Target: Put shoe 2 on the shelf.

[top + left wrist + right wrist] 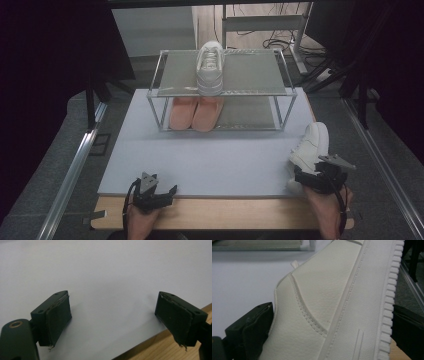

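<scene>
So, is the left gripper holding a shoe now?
No, the left gripper has its jaws wide apart over the bare white mat, with nothing between them.

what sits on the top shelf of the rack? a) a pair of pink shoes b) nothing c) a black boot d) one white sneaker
d: one white sneaker stands alone on the top shelf of the rack, while the pink shoes lie on the lower shelf.

No legible text, label, brand or number on anything I see: white shoe (342, 302), rack (222, 90), bench (210, 160) all unmarked.
</scene>
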`<state>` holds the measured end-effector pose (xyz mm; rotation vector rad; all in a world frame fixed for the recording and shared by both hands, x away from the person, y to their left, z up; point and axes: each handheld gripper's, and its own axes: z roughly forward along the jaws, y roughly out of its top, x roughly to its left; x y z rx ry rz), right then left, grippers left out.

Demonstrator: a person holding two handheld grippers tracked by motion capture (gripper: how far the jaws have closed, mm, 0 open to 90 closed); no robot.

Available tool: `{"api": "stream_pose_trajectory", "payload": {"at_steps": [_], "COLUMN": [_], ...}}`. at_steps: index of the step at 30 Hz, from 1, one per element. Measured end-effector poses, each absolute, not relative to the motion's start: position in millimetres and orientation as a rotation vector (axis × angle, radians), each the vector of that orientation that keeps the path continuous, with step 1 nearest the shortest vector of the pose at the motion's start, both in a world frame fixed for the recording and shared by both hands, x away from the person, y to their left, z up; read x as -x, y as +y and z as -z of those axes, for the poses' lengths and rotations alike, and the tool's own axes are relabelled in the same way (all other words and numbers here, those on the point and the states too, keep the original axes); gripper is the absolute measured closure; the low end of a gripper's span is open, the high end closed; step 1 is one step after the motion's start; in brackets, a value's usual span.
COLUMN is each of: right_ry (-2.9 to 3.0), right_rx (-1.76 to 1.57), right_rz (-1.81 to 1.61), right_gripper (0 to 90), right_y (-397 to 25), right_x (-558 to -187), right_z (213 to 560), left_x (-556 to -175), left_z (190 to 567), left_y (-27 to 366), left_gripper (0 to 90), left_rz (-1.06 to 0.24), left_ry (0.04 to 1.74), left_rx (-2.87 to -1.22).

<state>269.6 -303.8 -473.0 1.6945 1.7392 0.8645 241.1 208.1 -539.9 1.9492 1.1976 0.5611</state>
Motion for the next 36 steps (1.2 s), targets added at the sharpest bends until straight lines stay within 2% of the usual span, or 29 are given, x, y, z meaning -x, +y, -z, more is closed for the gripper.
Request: {"api": "stream_pose_trajectory", "payload": {"at_steps": [6, 20, 29, 36], "right_ry": [1.768, 1.788, 1.791, 1.807], "right_rx": [-1.675, -1.654, -1.637, -1.592], "right_rz": [-0.804, -0.794, -0.801, -0.861], "right_gripper": [5.0, 29.4, 34.6, 34.6], "right_y": [-302, -311, -318, -316], "right_x": [-270, -262, -252, -240], "right_z": [470, 463, 459, 441], "left_x": [-241, -241, -241, -241], "left_z": [540, 540, 540, 540], "left_y": [208, 208, 208, 208], "left_gripper": [13.1, 13.1, 13.2, 13.1], "left_rz": [-0.561, -0.561, -0.561, -0.561], "left_ry": [1.198, 1.198, 1.197, 1.197], "left_rx": [-1.949, -1.949, -1.95, -1.951]}}
